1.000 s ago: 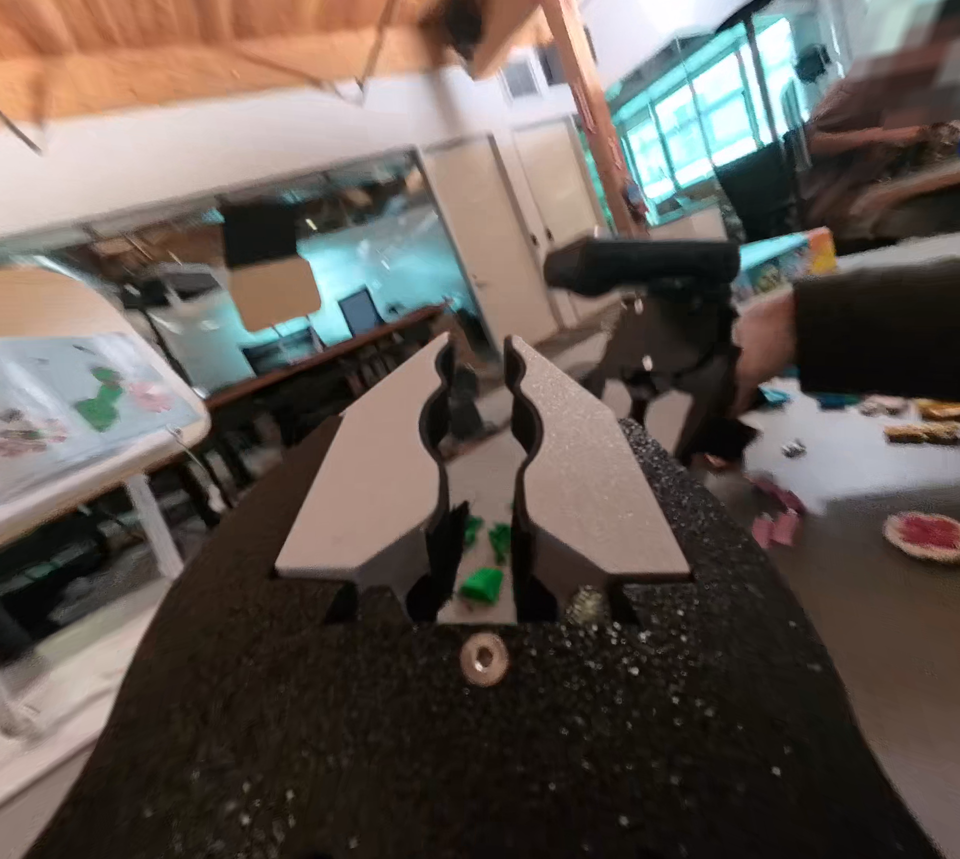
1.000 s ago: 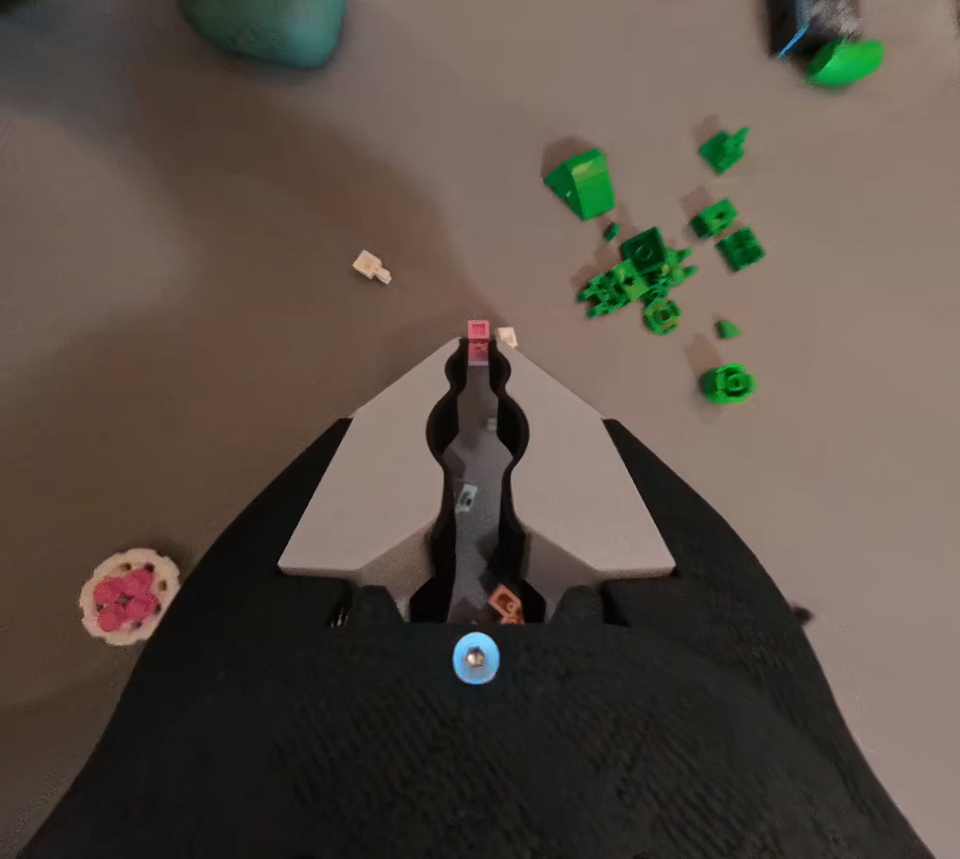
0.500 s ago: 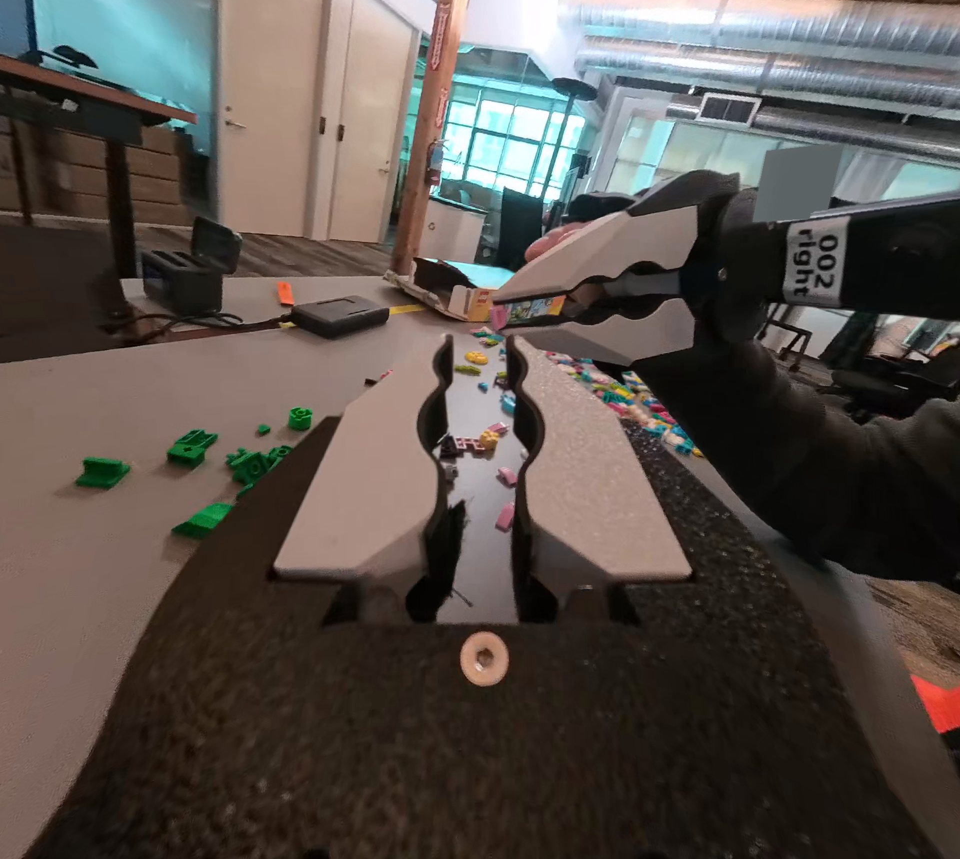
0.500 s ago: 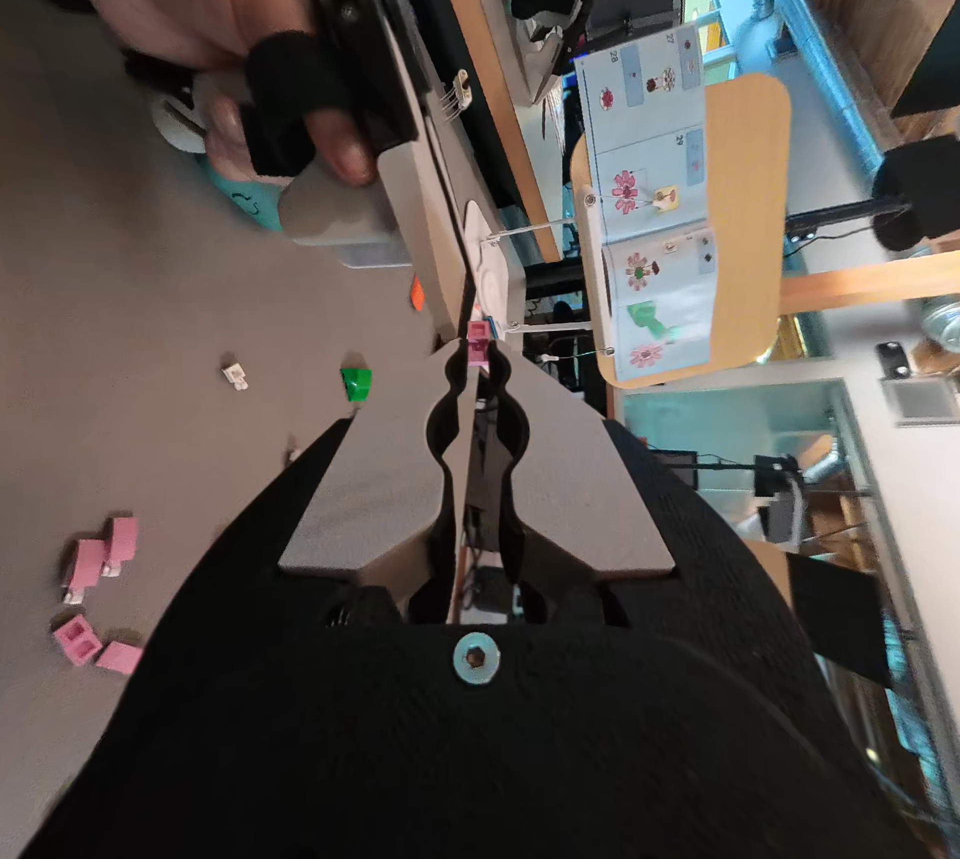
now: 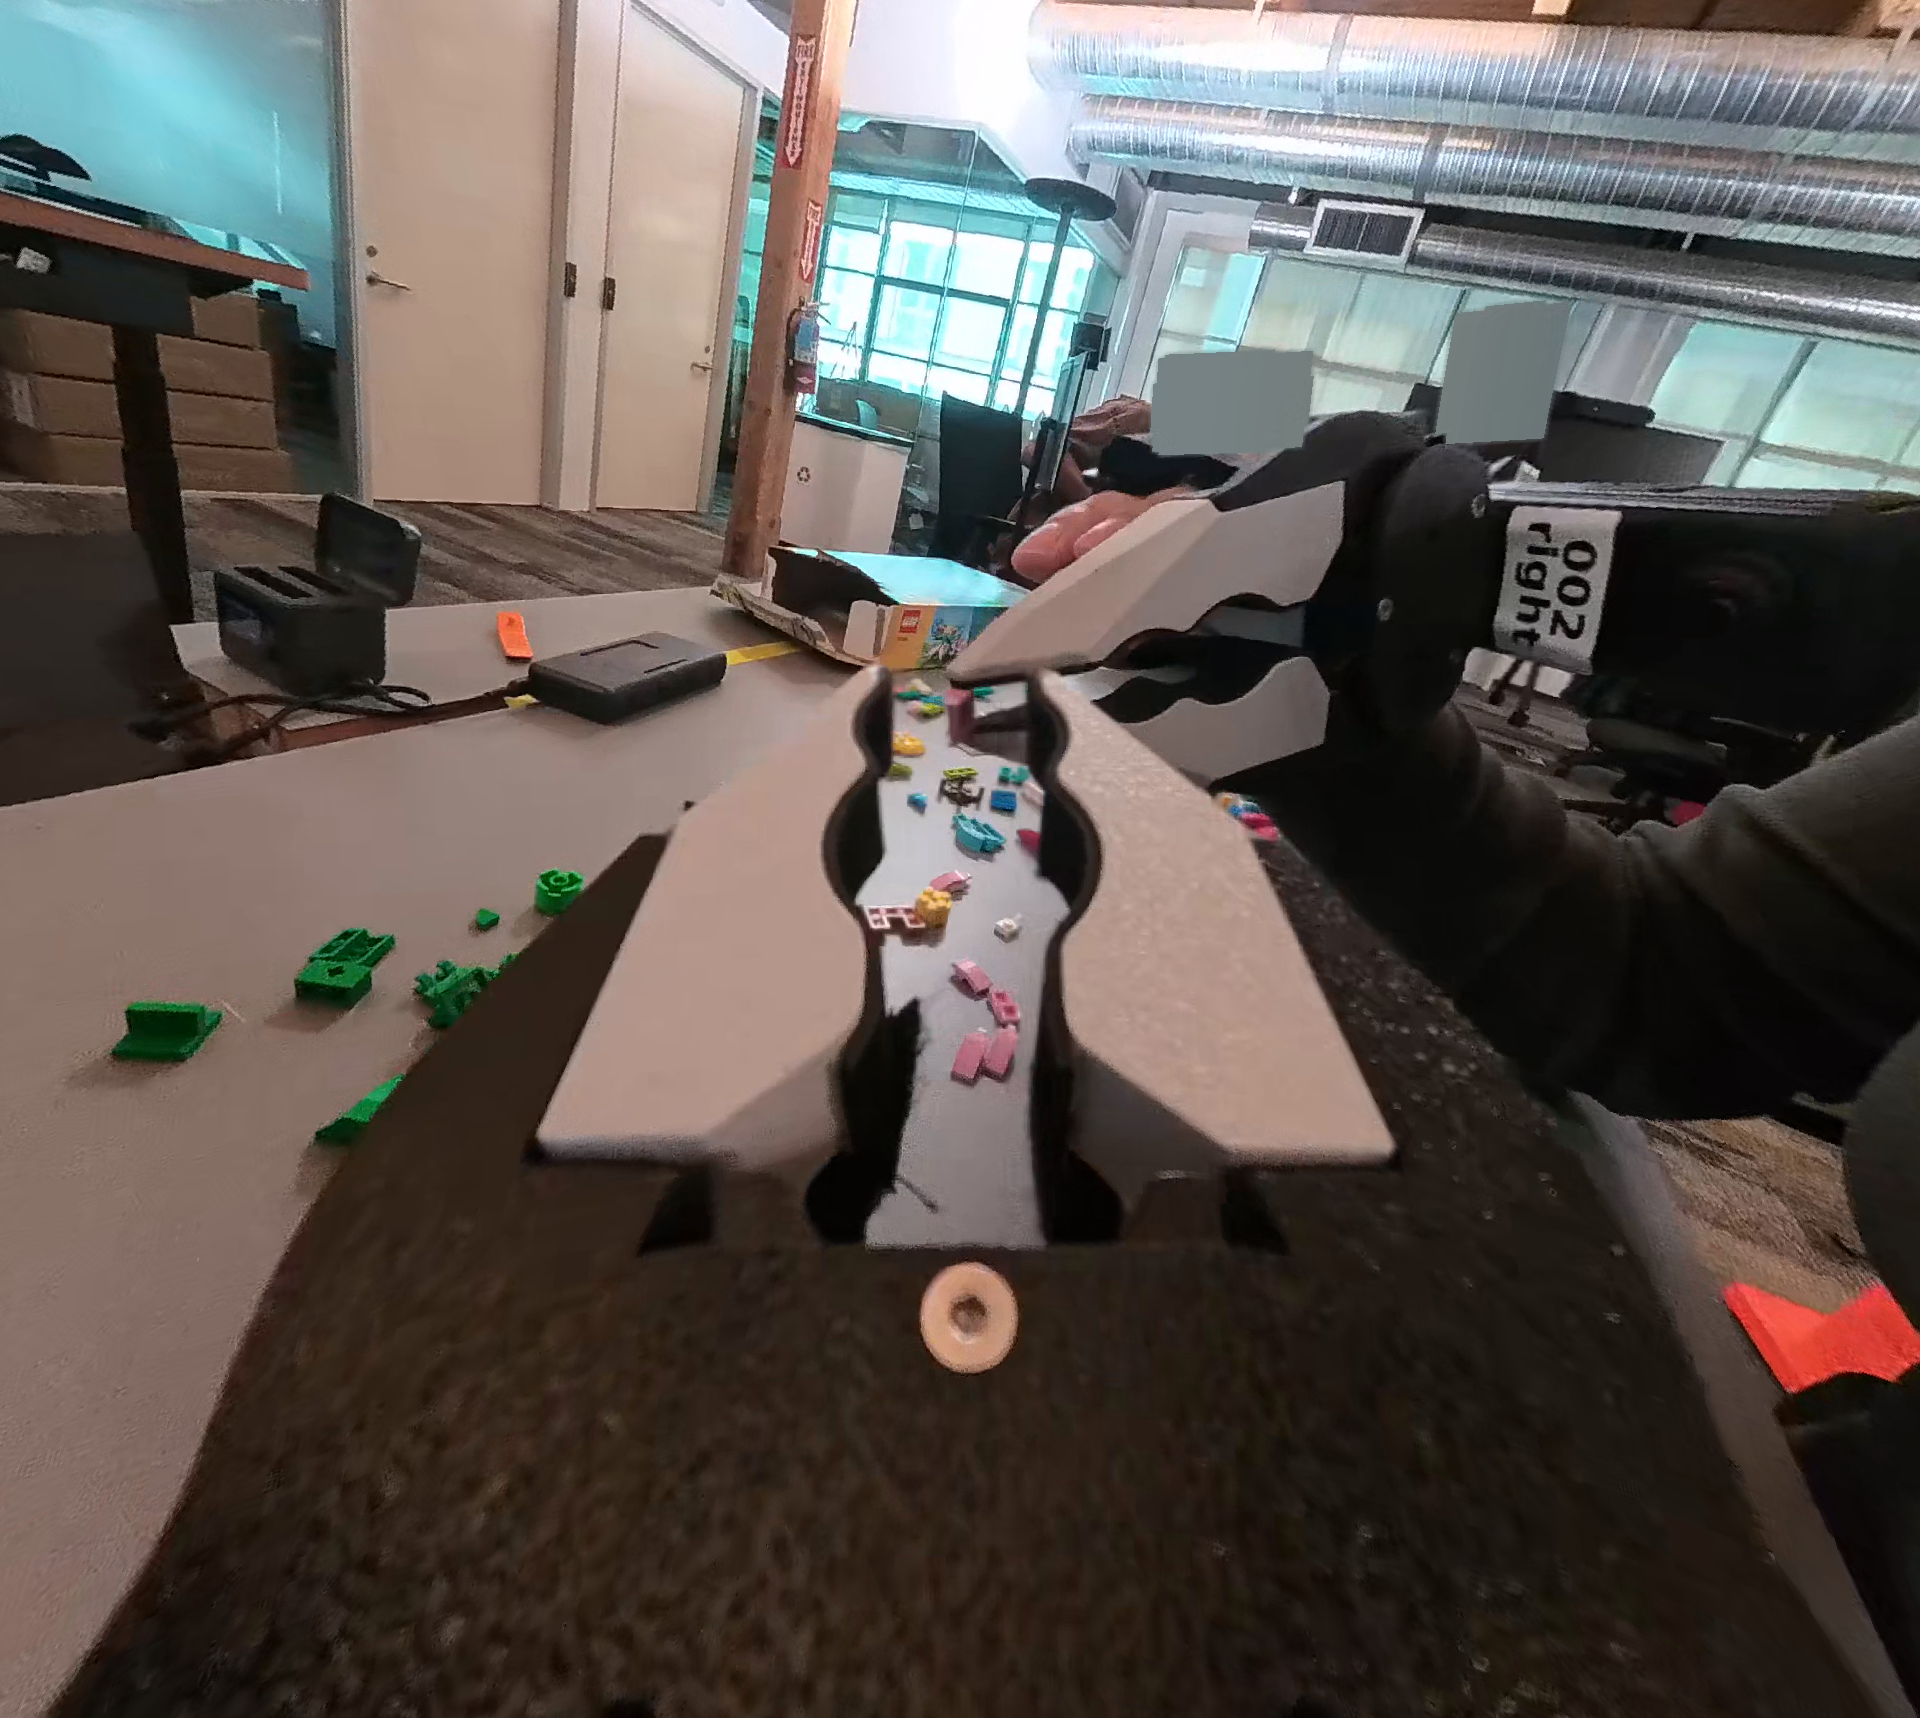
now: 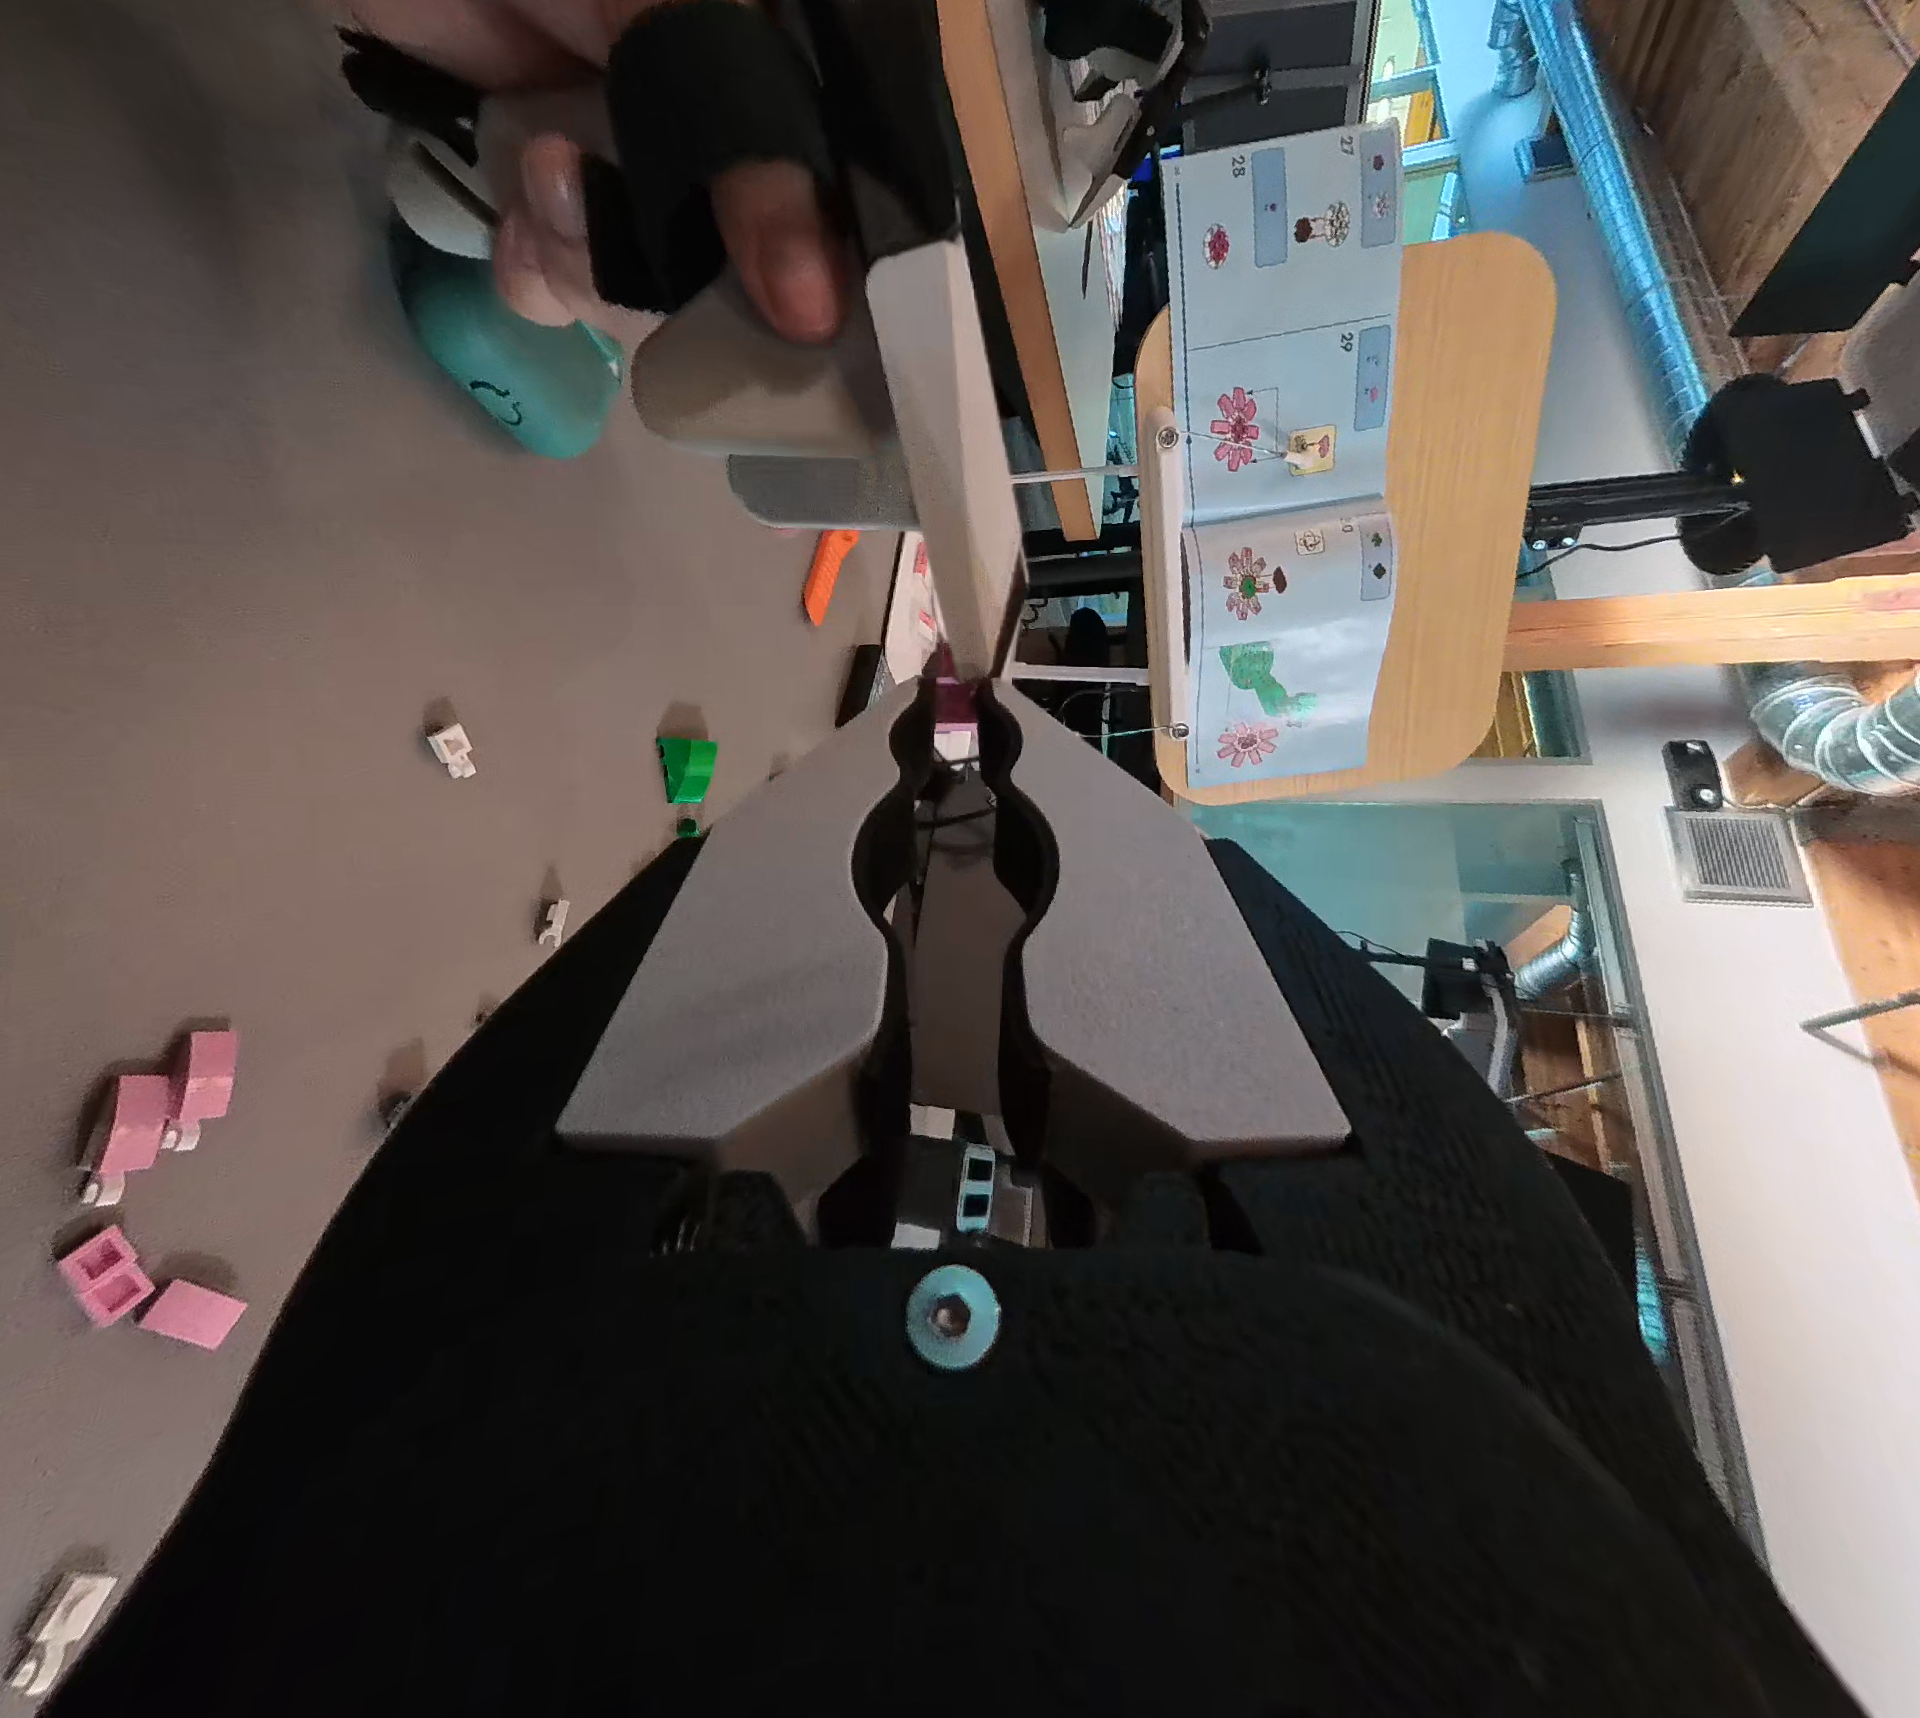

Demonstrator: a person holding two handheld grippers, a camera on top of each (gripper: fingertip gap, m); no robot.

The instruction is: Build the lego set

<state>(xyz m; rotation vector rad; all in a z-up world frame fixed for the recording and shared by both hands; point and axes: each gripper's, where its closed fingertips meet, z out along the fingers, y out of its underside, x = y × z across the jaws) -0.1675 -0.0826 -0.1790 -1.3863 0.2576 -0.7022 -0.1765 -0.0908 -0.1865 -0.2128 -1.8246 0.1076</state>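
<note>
My right gripper (image 6: 951, 689) is turned on its side and shut on a small dark-pink brick (image 6: 951, 704), held at its tips above the grey table (image 6: 260, 629). My left gripper (image 5: 961, 681) is open, and its tips straddle that pink brick (image 5: 958, 712). In the left wrist view the right gripper (image 5: 987, 692) comes in from the right, held by a hand in a dark sleeve. In the right wrist view the left gripper (image 6: 971, 650) reaches down from the top, its tip right at the brick.
Green pieces (image 5: 343, 972) lie to the left, mixed coloured pieces (image 5: 966, 827) and pink bricks (image 5: 987, 1034) ahead. A set box (image 5: 935, 619), black devices (image 5: 623, 686) and an orange tool (image 5: 514, 634) sit farther back. An open instruction booklet (image 6: 1288, 463) stands on a wooden board, with a teal object (image 6: 509, 380) nearby. The tips of both grippers are at nearly the same place. The teal object (image 6: 509, 380) is about equally far from each gripper, around 15 cm.
Both grippers have lifted from looking at the table and turned toward each other. The right one still holds the pink brick, and the two sets of tips have closed in until they meet.
</note>
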